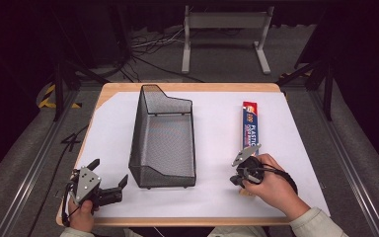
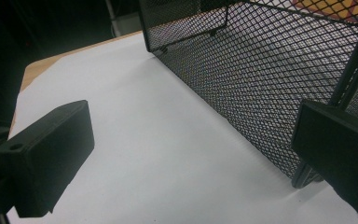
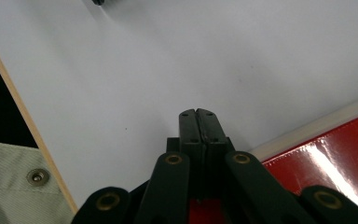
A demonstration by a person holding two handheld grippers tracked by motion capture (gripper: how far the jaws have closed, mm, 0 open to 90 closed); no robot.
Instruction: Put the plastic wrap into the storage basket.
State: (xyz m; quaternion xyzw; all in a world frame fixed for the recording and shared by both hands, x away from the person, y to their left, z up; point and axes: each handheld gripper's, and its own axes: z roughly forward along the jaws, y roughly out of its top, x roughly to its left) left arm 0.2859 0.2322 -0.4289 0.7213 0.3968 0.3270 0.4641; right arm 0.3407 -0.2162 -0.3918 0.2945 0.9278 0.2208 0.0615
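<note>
Right now it looks like the pickup stage: right gripper (image 1: 239,174) sits at the near end of the plastic wrap box (image 1: 249,124), which lies lengthwise on the white sheet (image 1: 108,128) right of the mesh basket (image 1: 164,140). Its jaws are pressed together w/ nothing between them; red box edge shows just beside them in the right gripper view. Left gripper (image 1: 109,175) waits near the basket's front left corner, jaws spread wide. Next move prob needs the right jaws released, set astride the box, then clenched
</note>
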